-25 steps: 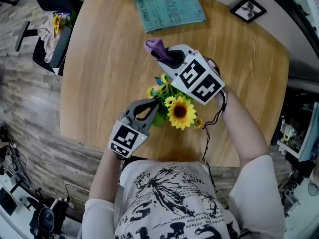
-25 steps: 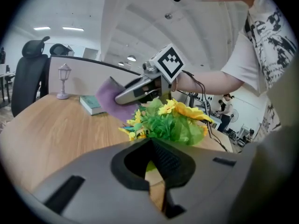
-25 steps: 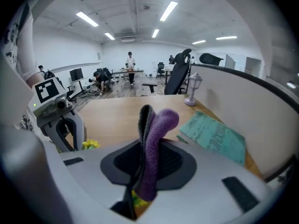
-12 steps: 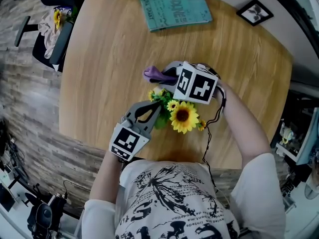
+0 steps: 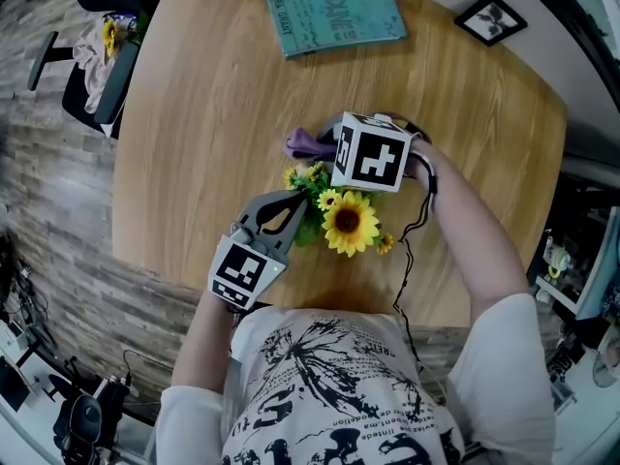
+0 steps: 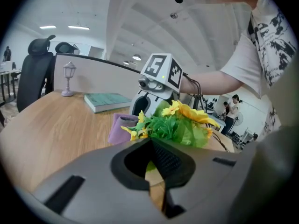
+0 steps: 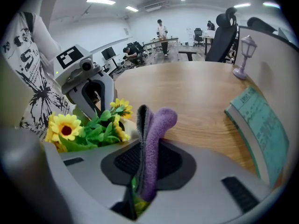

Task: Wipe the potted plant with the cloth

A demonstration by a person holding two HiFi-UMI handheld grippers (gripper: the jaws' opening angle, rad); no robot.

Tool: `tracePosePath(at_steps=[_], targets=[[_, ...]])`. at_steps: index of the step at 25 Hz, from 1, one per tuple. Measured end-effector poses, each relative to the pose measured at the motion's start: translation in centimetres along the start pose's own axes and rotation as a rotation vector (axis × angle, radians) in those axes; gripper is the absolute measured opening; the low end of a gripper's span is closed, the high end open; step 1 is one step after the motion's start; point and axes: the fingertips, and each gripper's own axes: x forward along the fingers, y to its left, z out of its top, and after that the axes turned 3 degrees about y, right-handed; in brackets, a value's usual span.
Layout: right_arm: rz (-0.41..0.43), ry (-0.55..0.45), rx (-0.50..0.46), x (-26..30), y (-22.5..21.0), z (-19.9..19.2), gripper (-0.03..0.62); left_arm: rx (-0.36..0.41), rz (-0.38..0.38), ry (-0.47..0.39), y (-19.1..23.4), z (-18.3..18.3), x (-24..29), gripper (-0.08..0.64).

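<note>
Obs, nearest to me first: left gripper (image 5: pixel 294 204) sits at the near side of the potted plant (image 5: pixel 341 219), nose pushed into the low green leaves. In the left gripper view (image 6: pixel 154 164) its jaws are drawn fully together. A sliver of green shows in the gap behind the pads; I cannot tell whether a leaf is pinched there or only seen through.

Potted plant stands on the wooden table (image 5: pixel 203 105), near the edge closest to me. The large sunflower faces up on its right side, with small yellow blooms and green foliage to the left. Its pot is hidden under the leaves.

Right gripper (image 5: pixel 320 145) is on the far side of the plant, marker cube uppermost, nose angled down towards the blooms. In the right gripper view (image 7: pixel 145 169) its jaws are clamped on the purple cloth (image 7: pixel 153 134), which stands up folded between the pads. From the head view the cloth (image 5: pixel 304 144) pokes out left of the cube, just beside the top of the plant; contact with the leaves not resolvable.

Further out on the table: teal book (image 5: pixel 334 14), small framed picture (image 5: pixel 492 19), and a little lamp ornament (image 7: pixel 245 55) at the far edge
</note>
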Motion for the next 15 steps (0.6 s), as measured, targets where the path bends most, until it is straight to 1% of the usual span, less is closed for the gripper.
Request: tracePosePath(at_steps=[5, 7, 11, 15], targets=[[0.002, 0.077, -0.077, -0.4, 0.6, -2.5, 0.072, 0.017, 0.016, 0.005, -0.1, 0.1, 0.2, 0.004], [0.021, 0.098, -0.099, -0.4, 1.0, -3.7, 0.072, 0.012, 0.015, 0.01, 0.0, 0.0, 0.4, 0.003], [0.059, 0.095, -0.097, -0.5, 2.0, -5.4, 0.072, 0.005, 0.021, 0.014, 0.1, -0.1, 0.7, 0.003], [0.076, 0.088, -0.103, -0.7, 2.7, -6.4, 0.072, 0.003, 0.035, 0.007, 0.1, 0.0, 0.6, 0.003]])
